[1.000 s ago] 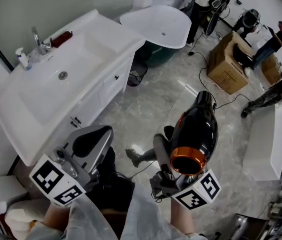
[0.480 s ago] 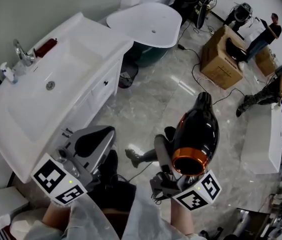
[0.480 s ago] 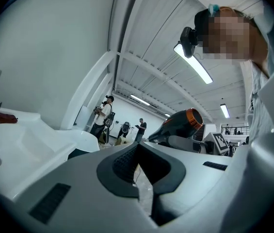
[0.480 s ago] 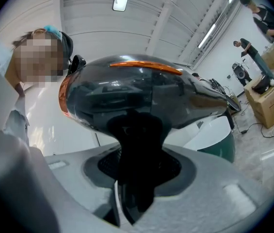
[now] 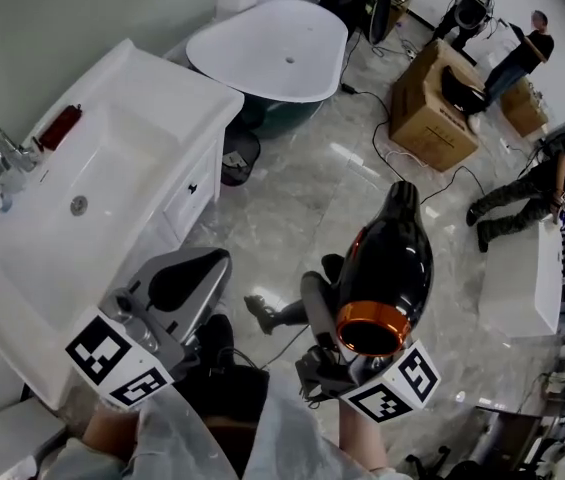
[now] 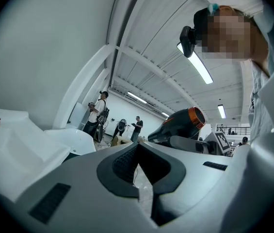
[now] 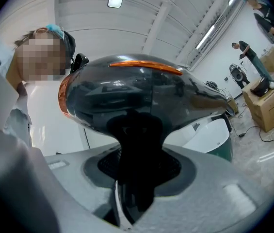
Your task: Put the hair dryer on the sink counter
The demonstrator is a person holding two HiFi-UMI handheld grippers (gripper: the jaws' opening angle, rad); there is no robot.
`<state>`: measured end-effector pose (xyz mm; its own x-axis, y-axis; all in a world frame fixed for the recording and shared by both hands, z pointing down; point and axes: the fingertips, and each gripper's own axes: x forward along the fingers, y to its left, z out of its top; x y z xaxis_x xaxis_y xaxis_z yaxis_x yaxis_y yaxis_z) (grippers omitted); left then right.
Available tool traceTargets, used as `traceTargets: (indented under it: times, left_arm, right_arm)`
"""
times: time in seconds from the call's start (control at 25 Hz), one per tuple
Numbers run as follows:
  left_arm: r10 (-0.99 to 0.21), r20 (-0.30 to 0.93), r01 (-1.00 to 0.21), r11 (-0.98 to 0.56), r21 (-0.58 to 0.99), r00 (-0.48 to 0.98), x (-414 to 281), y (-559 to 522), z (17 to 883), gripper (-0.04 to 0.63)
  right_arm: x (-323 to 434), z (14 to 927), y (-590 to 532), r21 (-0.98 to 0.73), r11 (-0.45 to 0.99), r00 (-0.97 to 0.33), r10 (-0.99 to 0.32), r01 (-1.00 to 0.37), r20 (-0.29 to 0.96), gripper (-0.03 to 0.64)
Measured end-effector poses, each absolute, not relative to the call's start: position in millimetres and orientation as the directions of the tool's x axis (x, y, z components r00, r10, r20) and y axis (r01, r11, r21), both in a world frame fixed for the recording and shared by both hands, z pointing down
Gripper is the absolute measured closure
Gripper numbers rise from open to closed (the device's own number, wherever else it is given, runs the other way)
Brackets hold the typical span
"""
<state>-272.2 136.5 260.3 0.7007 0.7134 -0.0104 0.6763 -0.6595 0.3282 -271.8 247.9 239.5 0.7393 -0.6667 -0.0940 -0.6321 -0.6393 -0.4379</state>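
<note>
The black hair dryer (image 5: pixel 387 268) with an orange ring at its rear hangs in the air over the marble floor, nozzle pointing away from me. My right gripper (image 5: pixel 334 336) is shut on its handle, which runs down between the pads in the right gripper view, under the dryer's body (image 7: pixel 141 96). My left gripper (image 5: pixel 194 273) is shut with nothing in it, near the front of the white sink counter (image 5: pixel 157 93), which lies at the left. From the left gripper view the hair dryer (image 6: pixel 178 125) shows beyond the closed left gripper (image 6: pixel 139 166).
The counter carries a basin (image 5: pixel 82 203), a faucet (image 5: pixel 7 153) and a red object (image 5: pixel 58 128). Beyond it stands a white bathtub (image 5: pixel 272 48). A cardboard box (image 5: pixel 432 108), cables and several people are at the far right, with a white bench (image 5: pixel 522 278) nearer.
The sink counter and bathtub have slid left and down in the head view. Both grippers and the hair dryer keep the same places and the grip is unchanged.
</note>
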Motion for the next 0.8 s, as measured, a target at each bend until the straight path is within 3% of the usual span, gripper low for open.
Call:
traceTargets:
  times: [0.8]
  left_arm:
    - [0.727, -0.008, 0.689, -0.646, 0.328, 0.686, -130.5, 118.8, 271.3, 0.592]
  right_arm:
    - [-137.3, 242.8, 238.2, -0.433, -0.675, 0.773, -0.628, -0.597, -0.087, 0.454]
